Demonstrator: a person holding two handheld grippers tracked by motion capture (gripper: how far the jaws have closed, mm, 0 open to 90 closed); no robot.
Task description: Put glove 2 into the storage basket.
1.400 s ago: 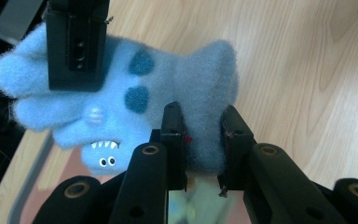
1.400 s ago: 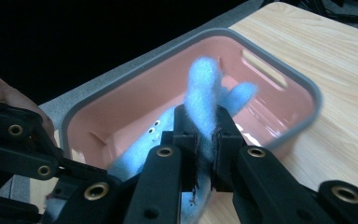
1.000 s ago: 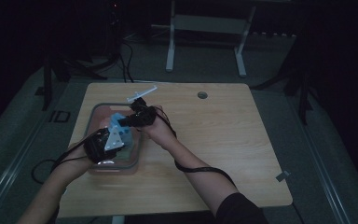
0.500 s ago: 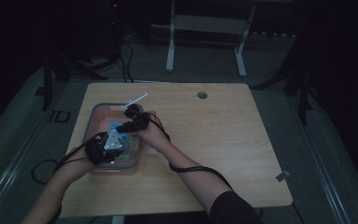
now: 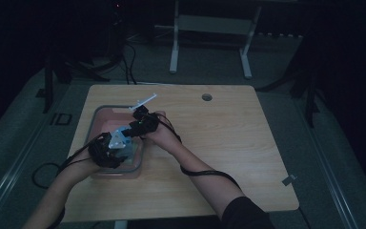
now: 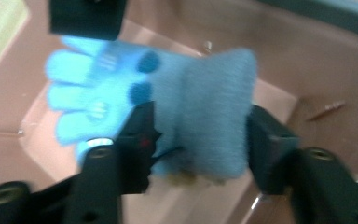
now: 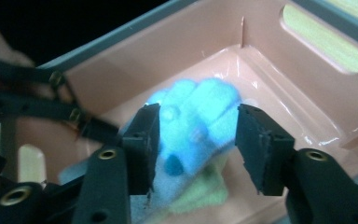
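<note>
We see both grippers down in a pink plastic bin (image 5: 138,164) that sits toward nine o'clock on the wooden table (image 5: 228,143). In the left gripper view, the left gripper (image 6: 198,135) has its jaws pressed on either side of the grey ribbed cuff of a light blue knitted glove (image 6: 121,93), whose fingers point toward ten o'clock in that view over the bin's floor. In the right gripper view, the right gripper (image 7: 196,135) stands with its jaws wide, one on each side of the glove's (image 7: 191,116) fingers; we cannot tell whether the pads touch the knit. Under the glove, at six o'clock in that view, lies a pale green cloth (image 7: 200,196). From the high view, the left gripper (image 5: 106,151) is at the bin's seven o'clock and the right gripper (image 5: 143,125) at its one o'clock, with the glove between them. A white stick-like piece (image 5: 143,101) lies at the bin's twelve o'clock edge.
</note>
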